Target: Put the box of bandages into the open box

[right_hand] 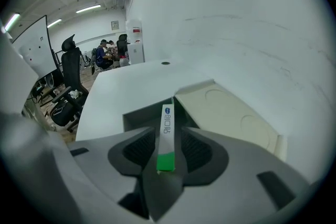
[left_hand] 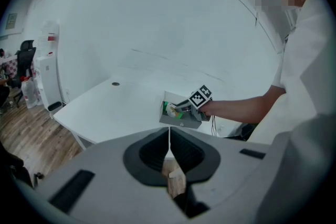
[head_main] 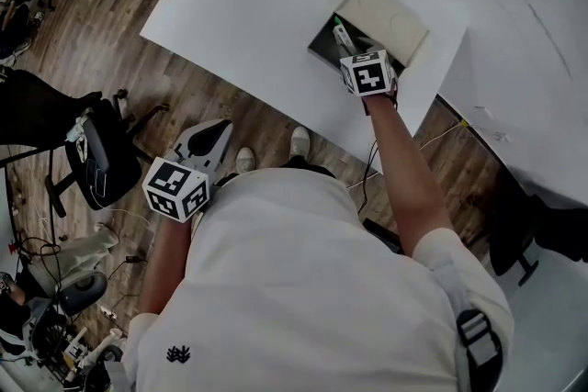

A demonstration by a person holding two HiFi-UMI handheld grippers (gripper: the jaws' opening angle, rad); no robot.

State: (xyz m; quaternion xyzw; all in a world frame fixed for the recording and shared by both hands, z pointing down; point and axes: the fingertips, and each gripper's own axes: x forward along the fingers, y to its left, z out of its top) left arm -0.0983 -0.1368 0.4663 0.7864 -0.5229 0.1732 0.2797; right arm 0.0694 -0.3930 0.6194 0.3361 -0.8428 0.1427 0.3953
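Bearing open box (head_main: 319,49), white table (head_main: 248,5) adjoins wood floor (head_main: 211,96).

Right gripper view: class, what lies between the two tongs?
The box of bandages, white with a green end, stands between the tongs, with the open box just behind it. The right gripper view shows this most clearly.

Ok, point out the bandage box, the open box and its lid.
bandage box (right_hand: 167,138), right gripper view, narrow white side.
open box (right_hand: 137,119), right gripper view, left wall.
lid (right_hand: 226,113), right gripper view, cream inner face.
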